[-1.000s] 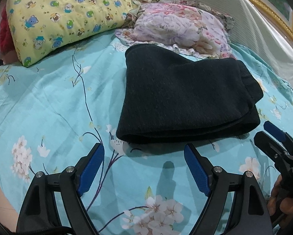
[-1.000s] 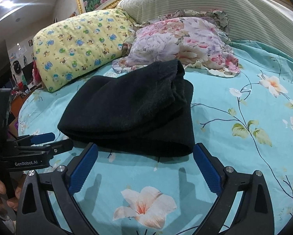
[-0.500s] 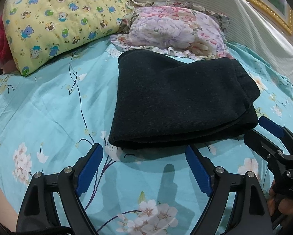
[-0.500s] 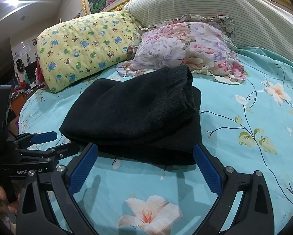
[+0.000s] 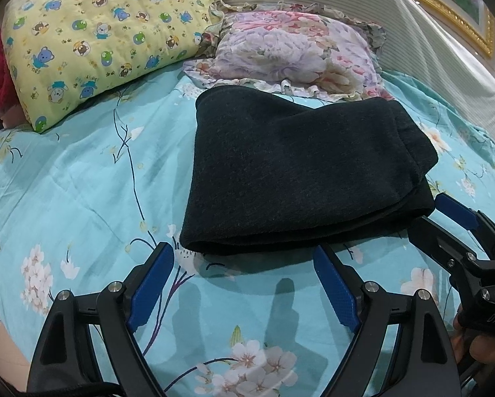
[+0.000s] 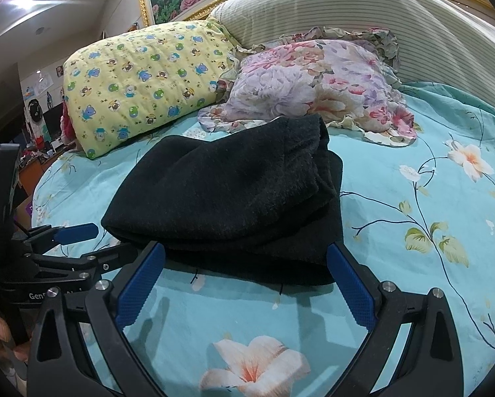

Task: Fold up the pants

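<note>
While the pants lay folded on the bed, the left claw stood wide and empty at 6 o'clock of them, just short of the near fold. Wide too, the right claw sat at their near edge, holding nothing. Two pillows lay at 12 o'clock.

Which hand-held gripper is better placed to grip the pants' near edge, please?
Probably the right hand-held gripper: its open jaws already flank the near edge of the pants. The left sits just short.
</note>
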A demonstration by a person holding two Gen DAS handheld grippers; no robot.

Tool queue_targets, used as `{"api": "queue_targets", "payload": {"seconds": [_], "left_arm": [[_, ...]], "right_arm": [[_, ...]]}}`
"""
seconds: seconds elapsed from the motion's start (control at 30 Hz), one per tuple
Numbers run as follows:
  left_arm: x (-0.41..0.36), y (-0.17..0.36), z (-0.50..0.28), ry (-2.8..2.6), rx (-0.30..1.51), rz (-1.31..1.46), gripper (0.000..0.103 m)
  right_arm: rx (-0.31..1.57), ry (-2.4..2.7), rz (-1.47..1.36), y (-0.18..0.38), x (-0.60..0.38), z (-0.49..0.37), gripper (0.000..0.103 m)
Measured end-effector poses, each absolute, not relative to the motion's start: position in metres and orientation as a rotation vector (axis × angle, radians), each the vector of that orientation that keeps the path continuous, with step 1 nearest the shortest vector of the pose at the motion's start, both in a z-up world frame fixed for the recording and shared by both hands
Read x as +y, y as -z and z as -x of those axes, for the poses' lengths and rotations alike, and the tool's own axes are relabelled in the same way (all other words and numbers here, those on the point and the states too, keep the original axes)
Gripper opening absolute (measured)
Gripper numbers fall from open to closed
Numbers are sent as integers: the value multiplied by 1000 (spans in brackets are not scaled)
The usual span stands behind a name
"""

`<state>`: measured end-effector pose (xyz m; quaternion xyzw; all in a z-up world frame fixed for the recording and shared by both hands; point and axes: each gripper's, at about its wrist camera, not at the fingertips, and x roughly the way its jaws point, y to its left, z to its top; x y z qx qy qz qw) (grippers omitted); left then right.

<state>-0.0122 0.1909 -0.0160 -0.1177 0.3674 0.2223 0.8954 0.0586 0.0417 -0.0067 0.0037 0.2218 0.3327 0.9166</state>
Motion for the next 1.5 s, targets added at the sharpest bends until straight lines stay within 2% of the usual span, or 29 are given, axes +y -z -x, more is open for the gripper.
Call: {"api": "queue_targets", "payload": {"seconds": [1.5], "left_arm": [[193, 0, 12, -446, 709, 252, 87]], "right_arm": [[441, -650, -33, -2, 29, -66, 99]]}}
